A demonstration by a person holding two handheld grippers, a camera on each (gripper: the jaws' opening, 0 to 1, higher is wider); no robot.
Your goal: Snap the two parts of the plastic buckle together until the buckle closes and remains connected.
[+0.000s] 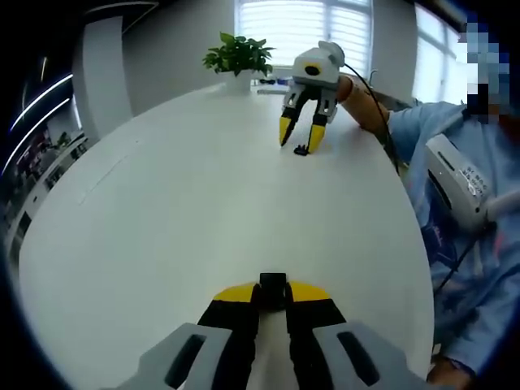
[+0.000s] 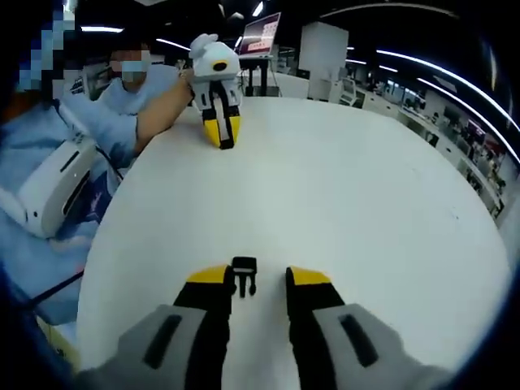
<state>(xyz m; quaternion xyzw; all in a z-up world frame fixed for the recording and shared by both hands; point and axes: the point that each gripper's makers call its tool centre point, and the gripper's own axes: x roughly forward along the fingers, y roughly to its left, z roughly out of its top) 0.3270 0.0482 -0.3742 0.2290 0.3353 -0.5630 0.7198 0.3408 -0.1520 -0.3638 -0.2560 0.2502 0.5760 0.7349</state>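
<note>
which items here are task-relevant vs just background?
Job:
- buckle part clamped in the left gripper
- second buckle part on the white table, between the open right gripper jaws

Background:
- potted plant
- window blinds
- monitor

In the left gripper view, the black buckle part [image 1: 274, 286] sits between the yellow tips of the left hand-held gripper [image 1: 274, 294], so most of it is hidden and its shape cannot be told. Far across the white bench [image 1: 187, 203], the other buckle piece [image 1: 301, 149] under the right hand-held gripper [image 1: 303, 140] is too small to make out in detail. In the right gripper view, the distant left hand-held gripper [image 2: 222, 134] covers whatever it holds, and a person's sleeve [image 2: 49, 130] is cut off at the edge.
</note>
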